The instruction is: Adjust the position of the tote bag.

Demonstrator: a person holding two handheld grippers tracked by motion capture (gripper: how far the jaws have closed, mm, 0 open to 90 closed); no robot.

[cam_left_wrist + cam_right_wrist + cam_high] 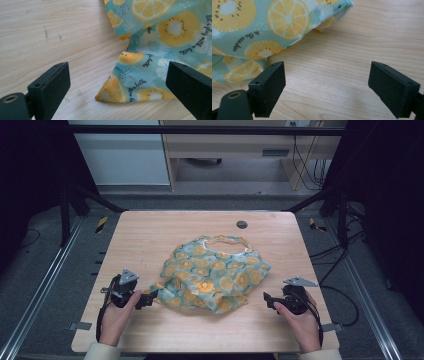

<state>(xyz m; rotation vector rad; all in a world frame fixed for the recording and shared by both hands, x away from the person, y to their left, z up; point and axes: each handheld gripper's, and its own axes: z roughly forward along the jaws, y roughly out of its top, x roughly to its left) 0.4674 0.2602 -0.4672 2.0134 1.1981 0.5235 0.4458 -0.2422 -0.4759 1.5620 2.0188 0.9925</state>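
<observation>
Plainly both grippers' jaws gape wide and hold nothing, the left gripper [145,300] flanking the fruit-print cloth's [215,272] corner.

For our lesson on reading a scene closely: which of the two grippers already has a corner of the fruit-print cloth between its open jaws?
The left gripper: a cloth corner lies between its jaws, unpinched. The right gripper frames bare table.
</observation>
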